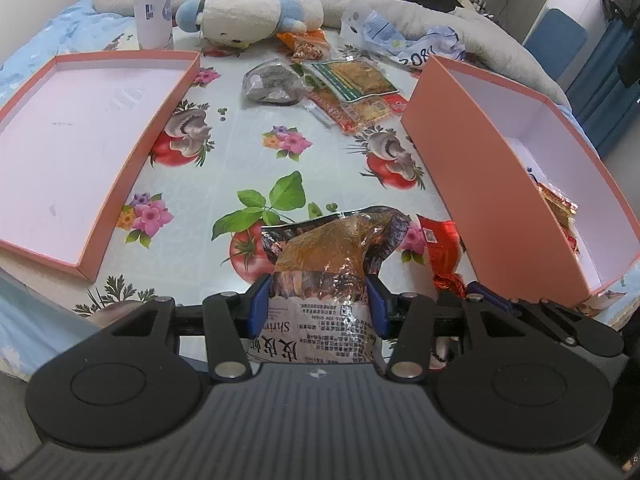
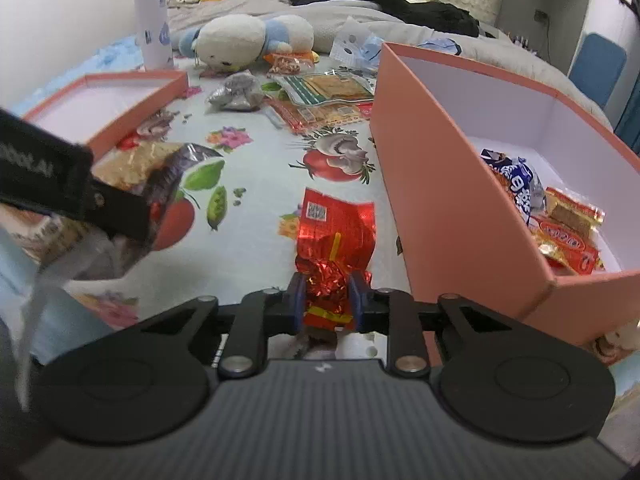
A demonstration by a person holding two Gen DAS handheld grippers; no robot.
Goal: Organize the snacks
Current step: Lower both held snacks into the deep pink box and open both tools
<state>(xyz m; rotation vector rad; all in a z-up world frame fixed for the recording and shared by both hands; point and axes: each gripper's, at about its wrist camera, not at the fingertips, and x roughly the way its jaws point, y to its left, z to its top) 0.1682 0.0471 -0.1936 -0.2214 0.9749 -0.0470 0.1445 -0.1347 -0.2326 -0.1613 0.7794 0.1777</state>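
My left gripper (image 1: 318,300) is shut on a crinkled shrimp-snack bag (image 1: 336,252), held just above the flowered tablecloth; the same bag (image 2: 160,172) shows at the left of the right wrist view. My right gripper (image 2: 329,300) is shut on the twisted end of a red foil snack packet (image 2: 336,232) lying on the cloth beside the deep pink box (image 2: 448,208). That packet (image 1: 442,248) also appears right of the shrimp bag. Several snack packets (image 2: 560,224) lie inside the deep box.
A shallow pink lid (image 1: 80,152) lies at the left. Further back lie loose snack packets (image 1: 352,88), a grey bag (image 1: 272,84), a plush toy (image 1: 248,12), a white bottle (image 1: 152,4) and crumpled paper (image 1: 404,40). Bedding lies beyond.
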